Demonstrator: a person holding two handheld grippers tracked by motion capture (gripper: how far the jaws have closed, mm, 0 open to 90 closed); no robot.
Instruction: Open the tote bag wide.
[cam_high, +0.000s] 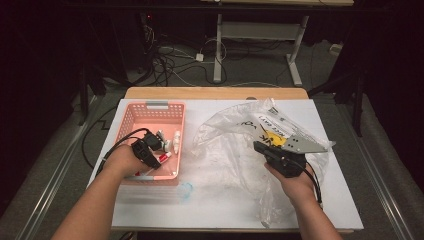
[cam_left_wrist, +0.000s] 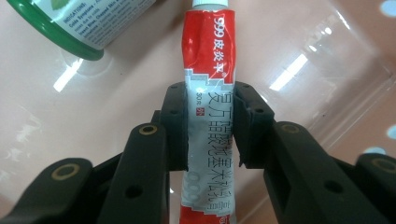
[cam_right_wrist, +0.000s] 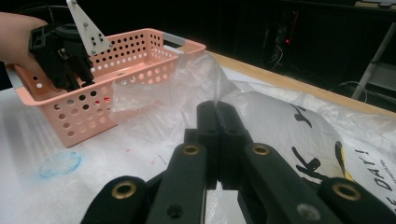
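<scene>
From up top, the left gripper (cam_high: 150, 154) sits down inside the pink basket (cam_high: 131, 116), with the red-and-white tube (cam_high: 164, 156) right at its tips. The left gripper view shows the tube (cam_left_wrist: 208, 93) clamped between both pads, cap end sticking out past them. In the right gripper view, the right gripper (cam_right_wrist: 218, 122) has its jaws pressed together over the plastic bag (cam_right_wrist: 280, 121).

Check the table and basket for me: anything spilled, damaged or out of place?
Nothing spilled or broken. The red and white tube sits straight between the left gripper pads inside the pink basket. One oddity: a faint blue ring mark on the white table cover by the basket's corner.
</scene>
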